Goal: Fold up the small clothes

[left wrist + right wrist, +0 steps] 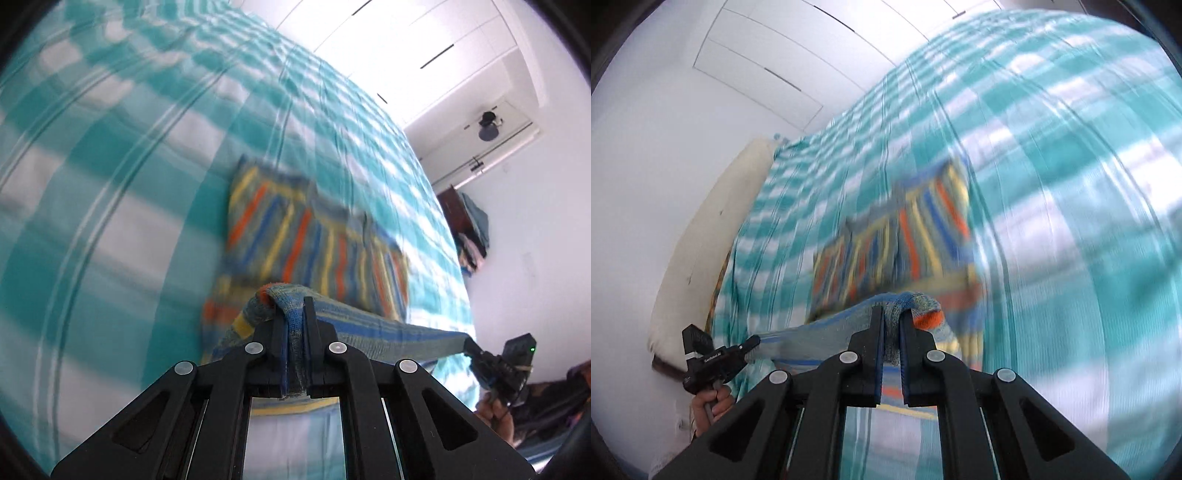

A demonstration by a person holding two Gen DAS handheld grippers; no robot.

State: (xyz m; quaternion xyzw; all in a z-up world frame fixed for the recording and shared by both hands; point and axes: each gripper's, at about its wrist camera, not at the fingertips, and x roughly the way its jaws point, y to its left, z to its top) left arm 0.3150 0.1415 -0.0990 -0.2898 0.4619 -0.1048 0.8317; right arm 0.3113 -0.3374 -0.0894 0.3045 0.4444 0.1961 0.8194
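While each hand-held gripper (294,314) (892,317) clamps it, striped garment (317,236) hangs taut

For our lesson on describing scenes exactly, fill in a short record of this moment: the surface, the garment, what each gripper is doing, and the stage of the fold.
surface: bed with teal and white checked sheet
garment: striped knit top, far part lying flat on the sheet
left gripper: jaws shut on one near corner of the hem
right gripper: jaws shut on the other near corner
held edge: lifted, stretched taut between the grippers
fold stage: near edge raised, not yet laid over
image quality: background motion-blurred
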